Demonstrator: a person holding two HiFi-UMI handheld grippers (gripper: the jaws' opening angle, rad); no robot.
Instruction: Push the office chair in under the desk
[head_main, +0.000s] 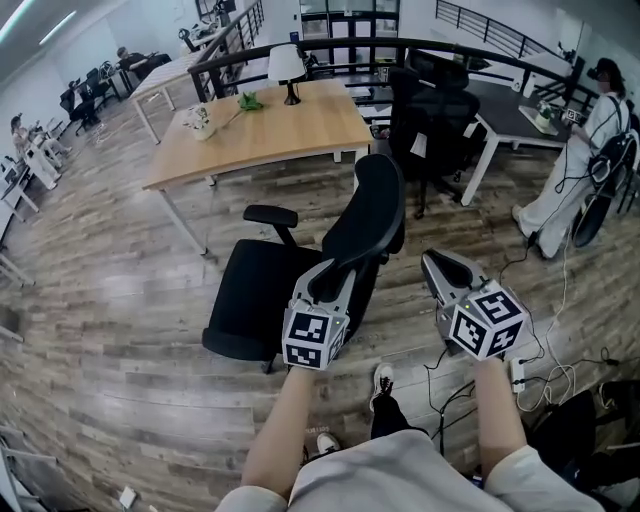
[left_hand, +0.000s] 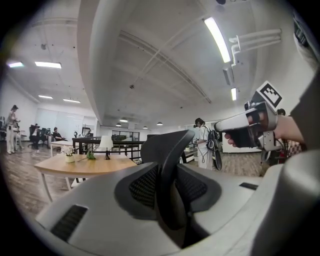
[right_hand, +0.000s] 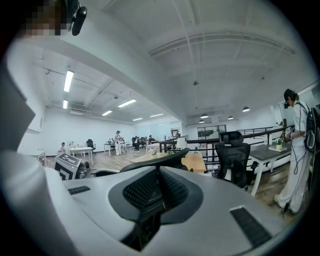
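Observation:
A black office chair, backrest (head_main: 375, 200) and seat (head_main: 250, 290), stands on the wood floor, well clear of the wooden desk (head_main: 280, 125) beyond it. My left gripper (head_main: 335, 272) sits on the backrest's near edge. In the left gripper view that edge (left_hand: 165, 150) fills the gap between the jaws of the left gripper (left_hand: 167, 185). My right gripper (head_main: 432, 258) hangs shut and empty just right of the backrest. In the right gripper view the right gripper (right_hand: 159, 187) is closed, with the chair's top (right_hand: 165, 161) and the desk (right_hand: 192, 161) ahead of it.
A lamp (head_main: 287, 65) and small items stand on the desk. A second black chair (head_main: 430, 110) and a dark-topped desk (head_main: 510, 110) are at the back right. A person (head_main: 580, 160) stands at the far right. Cables (head_main: 540, 380) trail on the floor by my feet.

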